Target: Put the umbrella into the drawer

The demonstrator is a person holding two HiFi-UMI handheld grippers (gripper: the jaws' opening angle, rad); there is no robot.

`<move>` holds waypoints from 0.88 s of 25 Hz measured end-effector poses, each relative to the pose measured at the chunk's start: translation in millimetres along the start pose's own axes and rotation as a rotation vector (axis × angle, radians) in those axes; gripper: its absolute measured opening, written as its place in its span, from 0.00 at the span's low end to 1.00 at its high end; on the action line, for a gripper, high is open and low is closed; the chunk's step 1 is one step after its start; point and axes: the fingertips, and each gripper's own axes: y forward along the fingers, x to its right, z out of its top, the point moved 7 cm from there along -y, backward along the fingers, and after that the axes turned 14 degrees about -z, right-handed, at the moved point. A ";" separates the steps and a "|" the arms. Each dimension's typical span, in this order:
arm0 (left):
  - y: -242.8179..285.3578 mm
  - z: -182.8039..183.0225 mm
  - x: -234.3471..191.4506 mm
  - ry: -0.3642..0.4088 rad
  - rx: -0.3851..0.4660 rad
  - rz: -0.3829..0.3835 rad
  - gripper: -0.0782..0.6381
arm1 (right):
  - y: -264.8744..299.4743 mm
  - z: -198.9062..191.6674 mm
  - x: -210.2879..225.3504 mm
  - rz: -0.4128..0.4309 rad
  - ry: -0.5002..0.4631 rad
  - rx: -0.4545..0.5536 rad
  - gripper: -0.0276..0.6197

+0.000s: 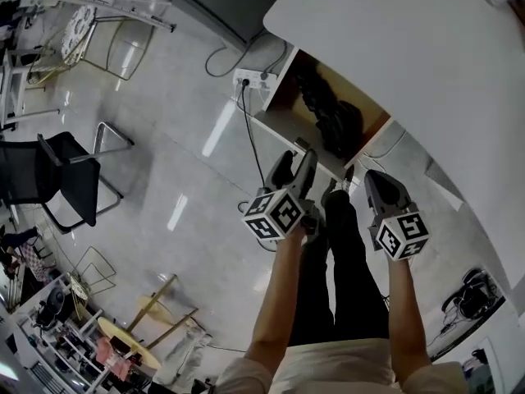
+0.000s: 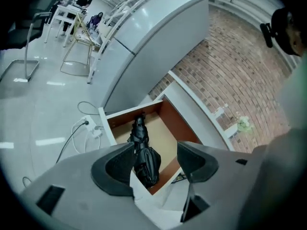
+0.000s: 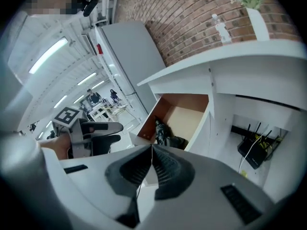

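The black folded umbrella (image 1: 332, 113) lies inside the open wooden drawer (image 1: 287, 93) under the white table (image 1: 410, 64). Both grippers hover apart from it, on the near side of the drawer front. My left gripper (image 1: 297, 159) stands open with nothing held; in the left gripper view the umbrella (image 2: 144, 152) and the drawer (image 2: 170, 123) show between its jaws, further off. My right gripper (image 1: 369, 177) is shut and empty, its jaws meeting in a line (image 3: 152, 158). The right gripper view also shows the umbrella (image 3: 168, 137) in the drawer (image 3: 184, 119) and the left gripper (image 3: 96, 131).
A power strip with cables (image 1: 250, 79) lies on the floor left of the drawer. A black chair (image 1: 57, 179) stands far left. The person's legs (image 1: 332, 269) are below the grippers. A router (image 3: 254, 150) sits under the table; a bottle (image 3: 221, 30) stands on top.
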 end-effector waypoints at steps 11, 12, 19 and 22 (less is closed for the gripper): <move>-115.0 -9.3 71.9 0.276 -0.066 0.052 0.49 | -99.5 -5.0 -52.5 -0.051 0.043 0.044 0.15; -120.7 -7.7 81.7 0.311 -0.082 0.050 0.49 | -108.1 -3.7 -56.2 -0.053 0.047 0.050 0.15; -142.1 4.5 136.8 0.426 -0.132 0.018 0.49 | -145.9 17.2 -72.7 -0.082 0.066 0.098 0.15; -152.7 8.0 161.2 0.450 -0.157 -0.005 0.49 | -164.5 27.5 -81.6 -0.089 0.046 0.108 0.15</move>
